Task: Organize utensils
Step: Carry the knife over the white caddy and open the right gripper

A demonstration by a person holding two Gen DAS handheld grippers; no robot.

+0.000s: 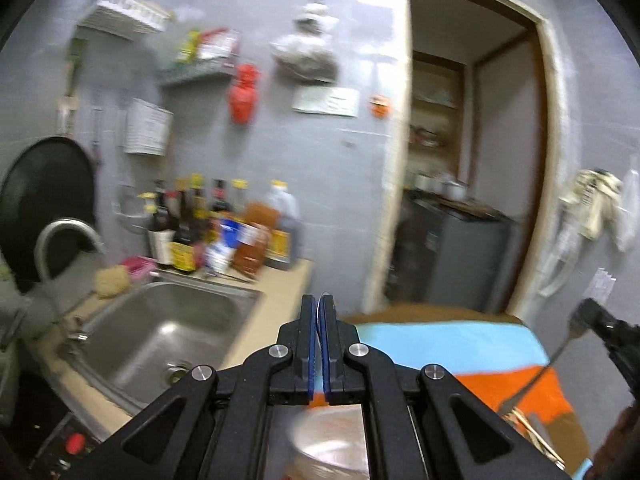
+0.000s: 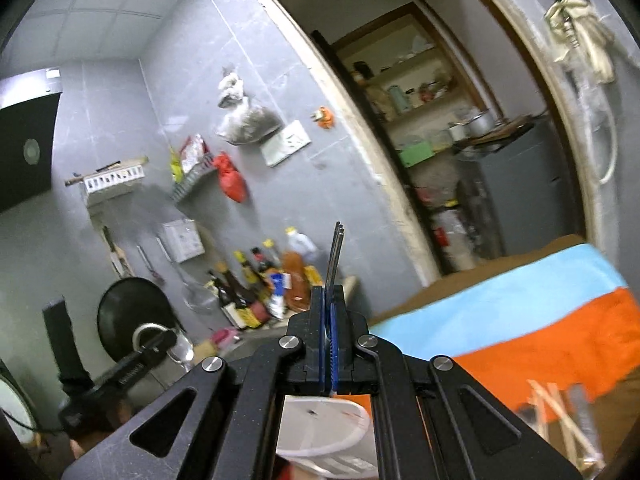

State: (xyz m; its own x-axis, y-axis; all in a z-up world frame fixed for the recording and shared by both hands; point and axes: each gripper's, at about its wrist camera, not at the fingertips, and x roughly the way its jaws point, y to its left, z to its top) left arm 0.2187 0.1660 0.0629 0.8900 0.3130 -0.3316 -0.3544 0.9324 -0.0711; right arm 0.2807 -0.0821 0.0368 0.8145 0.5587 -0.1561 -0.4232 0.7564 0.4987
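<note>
Lowering should be kept vertical: fork (image 2: 335, 256) is clamped in right gripper (image 2: 330, 308) jaws, spoon (image 1: 319, 312) in left gripper (image 1: 318, 316), above the white holder (image 2: 320, 428).

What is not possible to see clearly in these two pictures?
Left wrist view: the utensil in the left gripper, hidden between its pads.
Right wrist view: the white container, behind the right gripper holding the fork.
Also the chopsticks, blurred.

Both tongs are held raised and level: the left tongs (image 1: 317, 303) and the right tongs (image 2: 332, 294) are each closed tight.
</note>
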